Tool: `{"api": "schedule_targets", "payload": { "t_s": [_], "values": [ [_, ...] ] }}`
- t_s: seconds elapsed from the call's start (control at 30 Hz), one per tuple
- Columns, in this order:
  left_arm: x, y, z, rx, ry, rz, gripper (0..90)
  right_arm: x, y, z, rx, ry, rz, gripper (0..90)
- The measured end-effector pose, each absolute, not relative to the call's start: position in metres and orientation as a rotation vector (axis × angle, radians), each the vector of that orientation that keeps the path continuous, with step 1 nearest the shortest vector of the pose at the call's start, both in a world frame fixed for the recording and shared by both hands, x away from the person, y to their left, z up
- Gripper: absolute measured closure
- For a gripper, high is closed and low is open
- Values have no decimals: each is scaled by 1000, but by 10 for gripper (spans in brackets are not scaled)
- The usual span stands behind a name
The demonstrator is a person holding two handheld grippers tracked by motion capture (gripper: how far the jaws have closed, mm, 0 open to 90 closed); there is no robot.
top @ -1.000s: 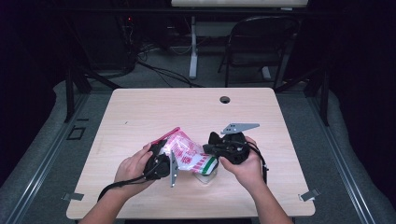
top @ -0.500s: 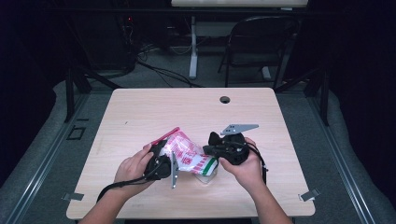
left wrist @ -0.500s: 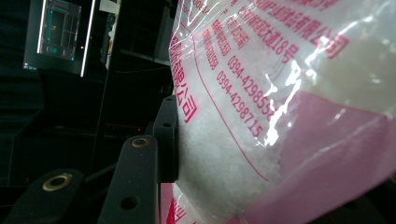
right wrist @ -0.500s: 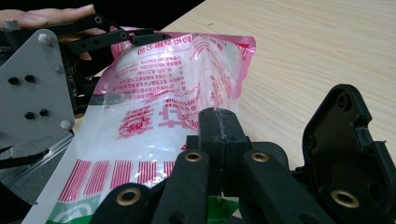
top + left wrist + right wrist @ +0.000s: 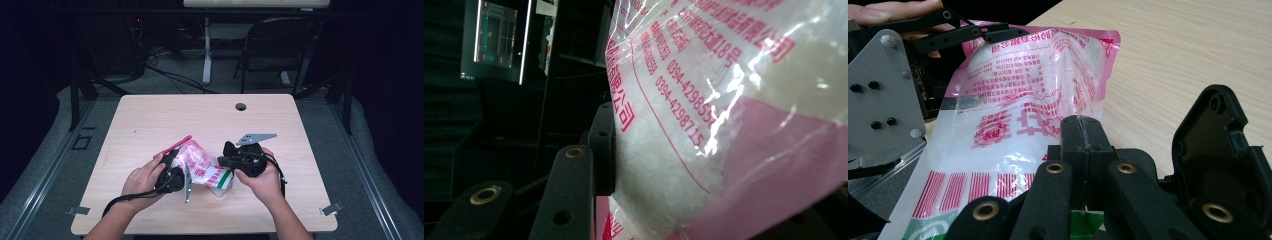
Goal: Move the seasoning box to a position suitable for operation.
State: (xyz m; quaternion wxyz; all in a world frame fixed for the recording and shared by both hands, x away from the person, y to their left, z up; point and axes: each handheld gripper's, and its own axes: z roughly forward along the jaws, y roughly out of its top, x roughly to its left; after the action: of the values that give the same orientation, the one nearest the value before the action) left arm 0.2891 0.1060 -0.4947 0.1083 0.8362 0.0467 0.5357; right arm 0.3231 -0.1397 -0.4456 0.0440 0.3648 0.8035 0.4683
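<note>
A clear bag of white grains, printed in pink and red with a green strip at one end, lies low over the table's near middle between both grippers. My left gripper grips its pink upper-left end; one black pad presses into the bag, and the other jaw is hidden behind it. My right gripper meets the bag's green end. Its jaws are shut pad to pad above the bag; whether film is pinched between them I cannot tell.
The wooden table has a round cable hole near its far edge. A black chair and cables stand on the floor beyond. Both hands rest close to the table's front edge.
</note>
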Motion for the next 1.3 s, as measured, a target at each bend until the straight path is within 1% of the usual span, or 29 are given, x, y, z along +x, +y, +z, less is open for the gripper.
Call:
{"api": "schedule_targets", "payload": {
  "t_s": [0.7, 1.3],
  "values": [
    [286, 103, -493, 2478, 78, 1659, 628, 324, -139, -451, 1124, 2472, 1408, 900],
    [285, 100, -491, 2475, 37, 1691, 630, 324, -141, -451, 1125, 2477, 1389, 900]
  ]
}}
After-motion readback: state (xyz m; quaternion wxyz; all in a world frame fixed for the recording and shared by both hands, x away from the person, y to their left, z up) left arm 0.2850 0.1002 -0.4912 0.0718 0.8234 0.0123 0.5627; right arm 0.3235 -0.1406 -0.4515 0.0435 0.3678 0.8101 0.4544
